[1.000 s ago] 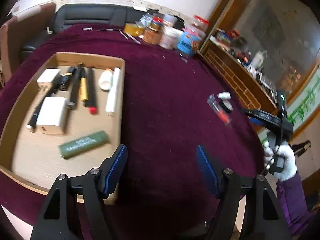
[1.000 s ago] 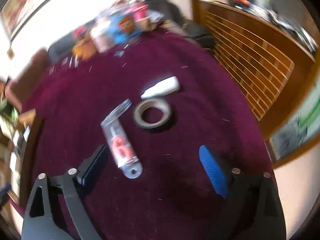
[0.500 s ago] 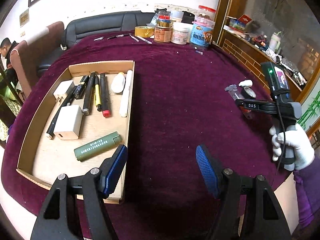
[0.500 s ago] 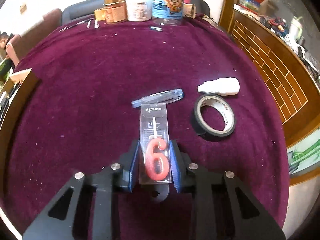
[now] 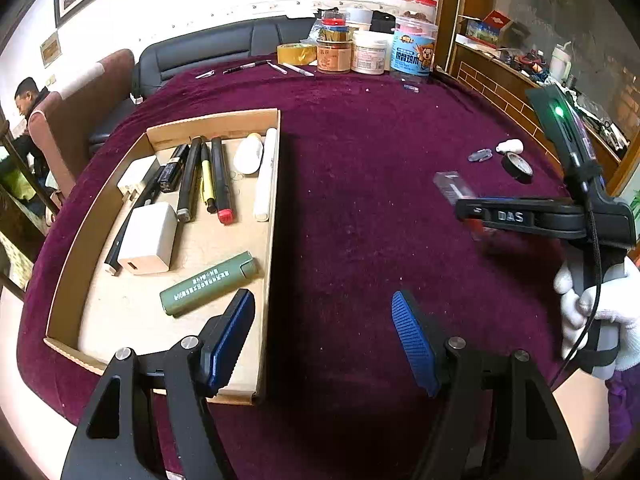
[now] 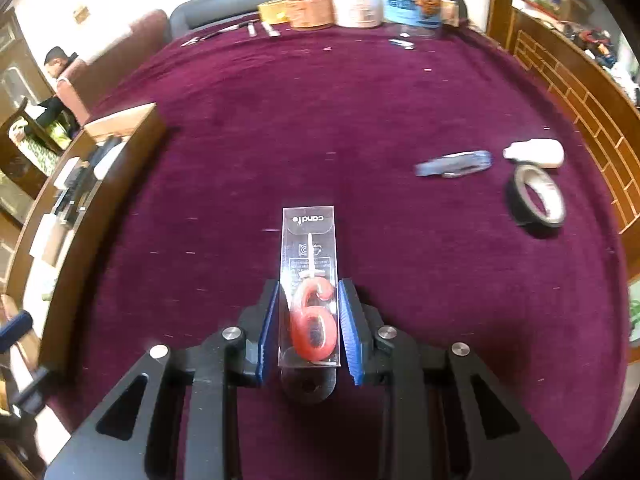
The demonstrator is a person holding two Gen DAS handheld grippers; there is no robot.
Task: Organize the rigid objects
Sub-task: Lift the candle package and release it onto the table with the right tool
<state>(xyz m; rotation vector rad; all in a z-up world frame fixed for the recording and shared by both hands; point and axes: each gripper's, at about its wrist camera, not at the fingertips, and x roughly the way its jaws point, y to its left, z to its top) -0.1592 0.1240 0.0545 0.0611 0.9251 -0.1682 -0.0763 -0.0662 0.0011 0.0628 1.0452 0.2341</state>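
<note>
1. Left of centre in the left wrist view, a shallow cardboard tray lies on the maroon tablecloth.
2. Along the tray's upper part sit a white plug, several dark pens, a yellow-barrelled pen, a black marker with a red cap, a white oval piece and a white stick against the right wall.
3. Lower in the tray lie a white charger cube and an olive-green tube, set diagonally.
4. At the top centre of that view, jars and tubs stand in a cluster with a roll of yellow tape beside them.
5. The left gripper stands with its blue pads apart and nothing between them, above the tray's lower right corner.
6. The right gripper is clamped on a clear candle box holding a red number six; the box juts forward from the pads, above the cloth.
7. At the right of the right wrist view, a clear blue-tinted pen, a small white bottle and a black tape roll lie near one another on the cloth.
8. A second ago the right pads stood wide with the candle box flat on the cloth between them; now they pinch it, and the tape roll and bottle sit further right in the frame.
9. The left gripper's spread matches the earlier frame, and the tray's contents are unmoved.
</note>
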